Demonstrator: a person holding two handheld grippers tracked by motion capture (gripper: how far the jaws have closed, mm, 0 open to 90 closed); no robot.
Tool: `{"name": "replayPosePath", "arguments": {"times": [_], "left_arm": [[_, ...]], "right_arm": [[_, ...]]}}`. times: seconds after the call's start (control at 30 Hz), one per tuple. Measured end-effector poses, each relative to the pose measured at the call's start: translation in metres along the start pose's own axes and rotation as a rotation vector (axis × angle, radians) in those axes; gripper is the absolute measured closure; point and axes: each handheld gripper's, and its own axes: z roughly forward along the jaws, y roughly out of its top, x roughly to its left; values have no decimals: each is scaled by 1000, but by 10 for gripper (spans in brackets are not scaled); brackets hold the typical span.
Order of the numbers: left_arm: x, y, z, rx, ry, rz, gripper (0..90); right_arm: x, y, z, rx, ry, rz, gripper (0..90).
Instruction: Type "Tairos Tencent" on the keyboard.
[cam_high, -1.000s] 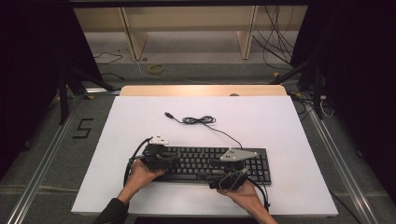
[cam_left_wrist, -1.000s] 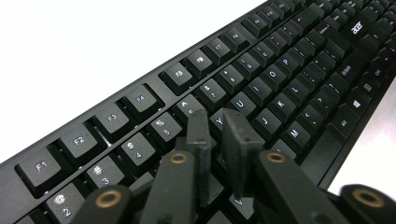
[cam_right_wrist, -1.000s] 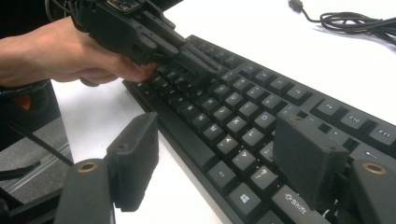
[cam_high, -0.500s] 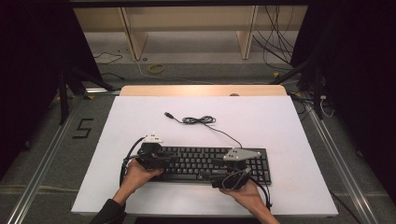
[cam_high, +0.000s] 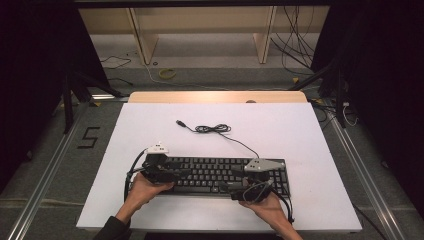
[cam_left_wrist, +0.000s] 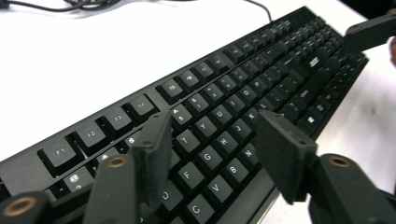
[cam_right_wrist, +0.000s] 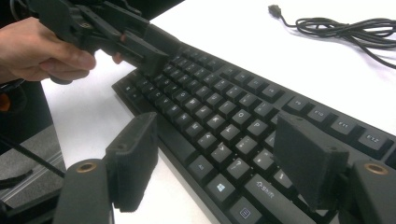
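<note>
A black keyboard (cam_high: 215, 175) lies flat on the white table (cam_high: 300, 130), near its front edge. Its thin black cable (cam_high: 212, 129) runs back to a small coil and a USB plug (cam_high: 179, 122). My left gripper (cam_high: 182, 172) is at the keyboard's left end. In the left gripper view its jaws (cam_left_wrist: 215, 135) have just been opening and hover over the letter keys (cam_left_wrist: 243, 84) with nothing gripped. My right gripper (cam_high: 227, 186) is at the right end and stands open (cam_right_wrist: 215, 140). One of its jaws is over the table and the other over the keys (cam_right_wrist: 219, 116).
A wooden strip (cam_high: 215, 96) borders the table's far edge. Beyond it the floor holds loose cables and shelf legs. Metal rails run along both sides of the table. White table surface lies behind and to both sides of the keyboard.
Both hands and the keyboard stay about where they were. The high view is too coarse to show any change at the jaws.
</note>
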Motion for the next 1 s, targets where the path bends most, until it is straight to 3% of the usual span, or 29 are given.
{"name": "replayPosePath", "arguments": {"times": [0.5,1.0], "left_arm": [[-4,-14,-20,-128,-47,-2,344],[-16,-33,-34,-175,-73,26,300]], "right_arm": [[-9,-8,-21,-30,-31,5,318],[-19,-26,-52,-59,-82,6,320]]}}
